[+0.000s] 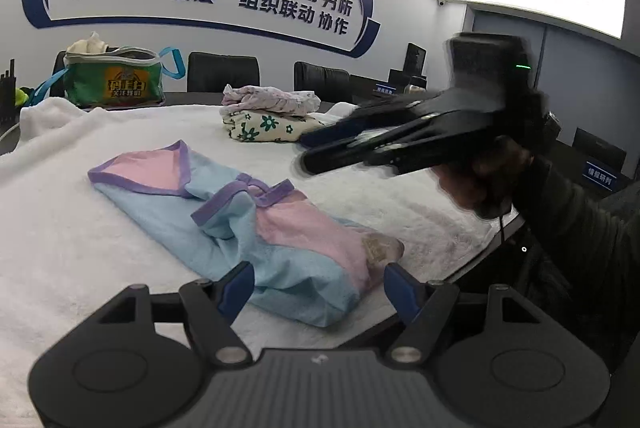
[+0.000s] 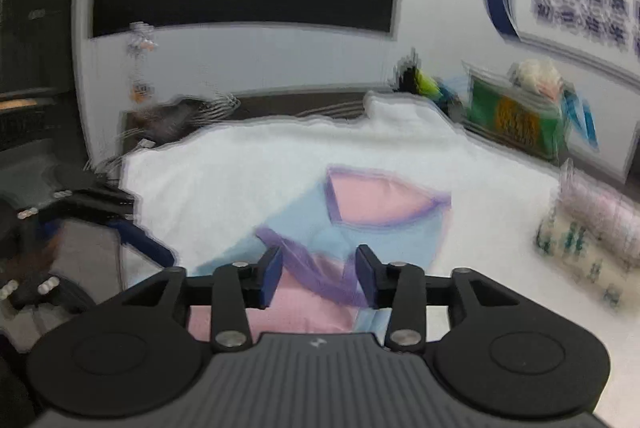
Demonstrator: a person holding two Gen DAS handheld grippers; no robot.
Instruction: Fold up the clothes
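A small pink and light-blue garment (image 1: 240,220) with purple trim lies partly folded on the white towel (image 1: 60,228). My left gripper (image 1: 320,288) is open, its blue pads on either side of the garment's near end without pressing it. My right gripper (image 1: 304,152), held in a gloved hand, hovers above the garment's right side in the left wrist view. In the blurred right wrist view, the right gripper (image 2: 319,276) is open just over the garment (image 2: 360,204), above its purple trim, with nothing pinched.
A stack of folded clothes (image 1: 268,116) sits at the far side of the towel (image 2: 240,168), also seen as a stack (image 2: 592,228) on the right. A green bag (image 1: 114,78) stands at the back. Black chairs (image 1: 222,72) line the table.
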